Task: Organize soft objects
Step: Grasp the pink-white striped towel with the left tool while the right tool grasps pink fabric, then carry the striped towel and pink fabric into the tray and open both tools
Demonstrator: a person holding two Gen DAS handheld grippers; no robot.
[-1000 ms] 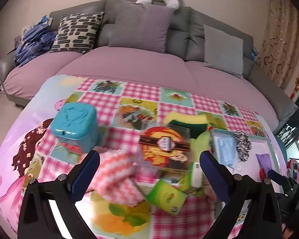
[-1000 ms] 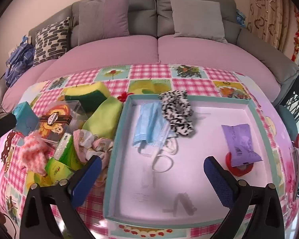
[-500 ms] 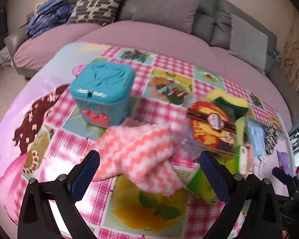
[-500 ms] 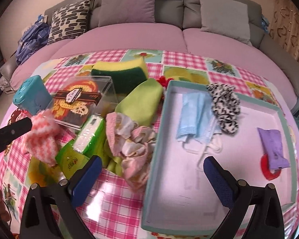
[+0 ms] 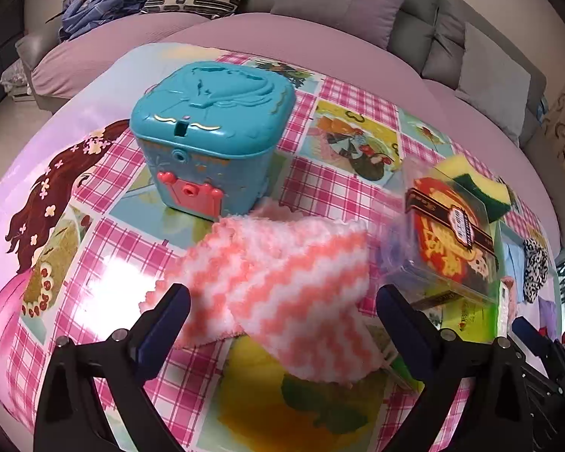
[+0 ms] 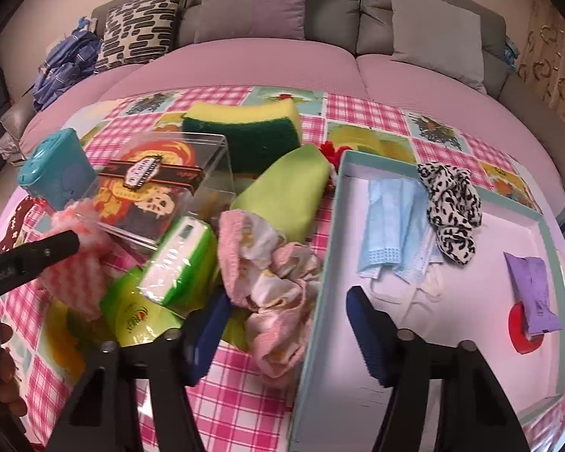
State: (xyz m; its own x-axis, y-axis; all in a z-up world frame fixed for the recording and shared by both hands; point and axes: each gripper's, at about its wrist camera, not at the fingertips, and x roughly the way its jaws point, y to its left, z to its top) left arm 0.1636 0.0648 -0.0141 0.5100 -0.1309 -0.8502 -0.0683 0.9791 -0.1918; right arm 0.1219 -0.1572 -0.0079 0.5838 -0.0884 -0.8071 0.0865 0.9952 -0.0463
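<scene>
Wrist views — close, downward, overlapping

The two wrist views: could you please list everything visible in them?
Tray: one, teal-rimmed, right.
Face mask: one, blue, in tray.
Scrunchie: one, black-and-white, in tray.
Pouch: one, purple, in tray, on red tape roll.
Pink cloth: one, beside tray.
Green cloth: one, behind it.
Sponge: one, yellow-green, far side.
Clear box: one.
Tissue pack: one, green.
Zigzag cloth: one, pink-white.
Teal box: one.
Left gripper: open.
Right gripper: open, jaws closing around pink cloth.
</scene>
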